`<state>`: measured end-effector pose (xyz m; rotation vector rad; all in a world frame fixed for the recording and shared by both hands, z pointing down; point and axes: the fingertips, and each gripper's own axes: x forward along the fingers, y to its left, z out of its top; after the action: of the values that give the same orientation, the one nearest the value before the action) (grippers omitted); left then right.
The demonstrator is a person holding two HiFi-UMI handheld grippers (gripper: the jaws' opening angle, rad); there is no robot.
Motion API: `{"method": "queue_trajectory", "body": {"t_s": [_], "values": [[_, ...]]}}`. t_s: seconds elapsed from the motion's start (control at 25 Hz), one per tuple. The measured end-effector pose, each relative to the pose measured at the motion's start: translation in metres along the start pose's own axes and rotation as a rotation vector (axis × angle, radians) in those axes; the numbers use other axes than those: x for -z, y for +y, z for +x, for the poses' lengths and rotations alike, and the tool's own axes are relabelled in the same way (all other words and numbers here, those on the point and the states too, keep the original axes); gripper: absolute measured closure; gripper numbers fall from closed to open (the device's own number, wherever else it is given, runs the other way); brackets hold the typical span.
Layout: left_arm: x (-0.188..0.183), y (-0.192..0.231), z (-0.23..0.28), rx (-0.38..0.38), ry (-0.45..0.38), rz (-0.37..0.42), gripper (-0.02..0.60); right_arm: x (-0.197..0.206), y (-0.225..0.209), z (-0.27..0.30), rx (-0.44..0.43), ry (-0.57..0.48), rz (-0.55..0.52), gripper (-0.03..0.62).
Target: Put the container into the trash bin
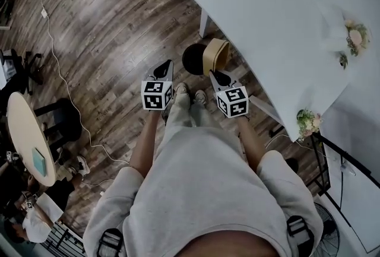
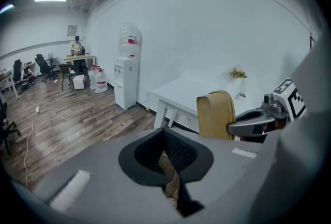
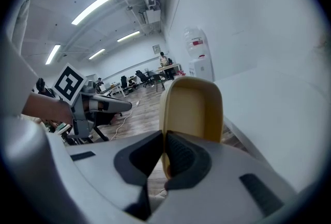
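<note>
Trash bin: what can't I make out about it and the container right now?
- Trash bin: in neither gripper view. In the head view the container covers its right edge, and its inside is too dark to read.
- Lower end of the container: in the right gripper view, hidden behind the right gripper.

The person wore a pale grey short-sleeved shirt, pale trousers and light shoes. Black straps with buckles lay over both shoulders, low in the frame. The left claw and right claw were grey with black tips, each bearing a white cube printed with black square markers.
</note>
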<state>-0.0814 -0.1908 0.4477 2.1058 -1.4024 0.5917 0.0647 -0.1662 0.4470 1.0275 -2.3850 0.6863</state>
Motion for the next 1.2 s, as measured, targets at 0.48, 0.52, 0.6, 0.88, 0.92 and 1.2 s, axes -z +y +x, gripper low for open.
{"method": "queue_trajectory", "body": {"t_s": [0.48,0.52,0.6,0.88,0.92,1.2], "values": [[0.035,0.026,0.031,0.034,0.054,-0.033,0.571,0.025,-0.005,0.044,0.015,0.054,0.042,0.566],[0.039,0.028,0.033,0.035,0.059,-0.038,0.571,0.028,-0.005,0.047,0.015,0.06,0.046,0.566],[0.046,0.033,0.039,0.036,0.068,-0.048,0.571,0.034,-0.007,0.055,0.019,0.07,0.055,0.566],[0.07,0.053,0.062,0.036,0.093,-0.078,0.571,0.058,-0.019,0.082,0.038,0.099,0.082,0.566],[0.074,0.055,0.066,0.036,0.098,-0.079,0.571,0.062,-0.021,0.085,0.04,0.103,0.087,0.566],[0.099,0.06,0.089,0.039,0.119,-0.092,0.571,0.095,-0.033,0.104,0.04,0.138,0.103,0.566]]}}
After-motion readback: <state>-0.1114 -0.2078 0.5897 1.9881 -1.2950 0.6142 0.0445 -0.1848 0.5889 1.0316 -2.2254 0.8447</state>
